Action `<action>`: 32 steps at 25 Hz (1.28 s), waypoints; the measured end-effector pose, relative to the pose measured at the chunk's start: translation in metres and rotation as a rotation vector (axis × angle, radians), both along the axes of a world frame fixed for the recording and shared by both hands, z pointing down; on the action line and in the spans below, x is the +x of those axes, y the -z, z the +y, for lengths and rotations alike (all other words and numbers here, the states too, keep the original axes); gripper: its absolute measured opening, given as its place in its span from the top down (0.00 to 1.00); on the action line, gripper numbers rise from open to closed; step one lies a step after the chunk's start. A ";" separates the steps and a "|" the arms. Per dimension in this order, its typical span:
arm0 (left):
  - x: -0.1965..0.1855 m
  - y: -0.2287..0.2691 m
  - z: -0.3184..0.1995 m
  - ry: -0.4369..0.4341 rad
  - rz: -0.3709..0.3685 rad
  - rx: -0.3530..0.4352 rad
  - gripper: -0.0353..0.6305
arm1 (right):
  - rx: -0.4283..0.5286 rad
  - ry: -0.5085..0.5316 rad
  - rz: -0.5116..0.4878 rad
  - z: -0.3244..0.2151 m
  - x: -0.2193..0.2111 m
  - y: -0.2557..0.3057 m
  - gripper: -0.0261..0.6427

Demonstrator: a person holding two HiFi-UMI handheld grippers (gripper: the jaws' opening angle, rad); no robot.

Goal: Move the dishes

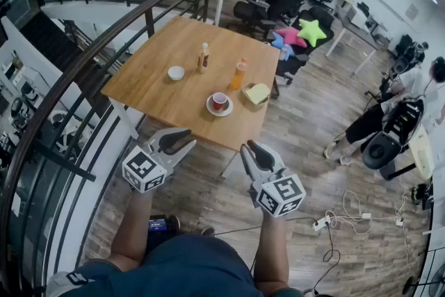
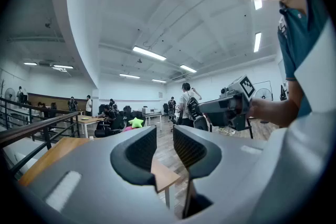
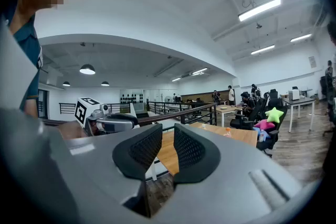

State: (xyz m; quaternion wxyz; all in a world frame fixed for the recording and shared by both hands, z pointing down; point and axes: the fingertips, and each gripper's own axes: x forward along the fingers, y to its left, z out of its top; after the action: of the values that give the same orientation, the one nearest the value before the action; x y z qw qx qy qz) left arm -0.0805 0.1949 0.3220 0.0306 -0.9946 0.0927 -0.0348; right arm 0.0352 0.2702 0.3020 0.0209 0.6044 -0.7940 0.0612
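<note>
A wooden table stands ahead of me in the head view. On it are a small white bowl, a red cup on a white saucer, and a dish holding something yellow. My left gripper and right gripper are held side by side short of the table's near edge, both aimed at it. Each shows only a narrow gap between its jaws, with nothing held. The left gripper view shows the table corner between its pads; the right gripper view shows the tabletop.
Two bottles stand among the dishes. A curved dark railing runs along the table's left side. Office chairs with a green star cushion stand behind the table. People sit at the right, and cables lie on the wooden floor.
</note>
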 end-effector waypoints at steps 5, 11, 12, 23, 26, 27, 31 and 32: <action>-0.003 0.004 -0.014 -0.019 0.003 -0.002 0.81 | -0.010 -0.014 0.007 -0.014 -0.005 0.001 0.88; -0.009 0.001 -0.032 -0.042 -0.004 -0.012 0.81 | -0.025 -0.046 0.006 -0.031 -0.011 -0.001 0.88; -0.010 0.000 -0.036 -0.045 -0.006 -0.015 0.80 | -0.029 -0.050 0.006 -0.035 -0.012 -0.002 0.88; -0.043 -0.005 -0.080 -0.086 0.001 -0.027 0.79 | -0.003 -0.119 -0.028 -0.075 -0.042 0.009 0.88; -0.054 -0.008 -0.089 -0.102 0.011 -0.032 0.79 | -0.006 -0.140 -0.031 -0.081 -0.054 0.008 0.88; -0.057 -0.008 -0.091 -0.107 0.016 -0.033 0.79 | -0.007 -0.146 -0.030 -0.083 -0.057 0.007 0.88; -0.062 -0.009 -0.099 -0.118 0.034 -0.040 0.79 | -0.015 -0.155 -0.022 -0.091 -0.066 0.008 0.88; -0.062 -0.010 -0.100 -0.119 0.035 -0.044 0.79 | -0.019 -0.156 -0.020 -0.093 -0.066 0.008 0.88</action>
State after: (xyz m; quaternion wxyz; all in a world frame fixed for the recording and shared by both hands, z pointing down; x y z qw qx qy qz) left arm -0.1426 0.0949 0.3320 0.0090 -0.9993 0.0329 -0.0176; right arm -0.0303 0.1771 0.2944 0.0138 0.6636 -0.7441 0.0762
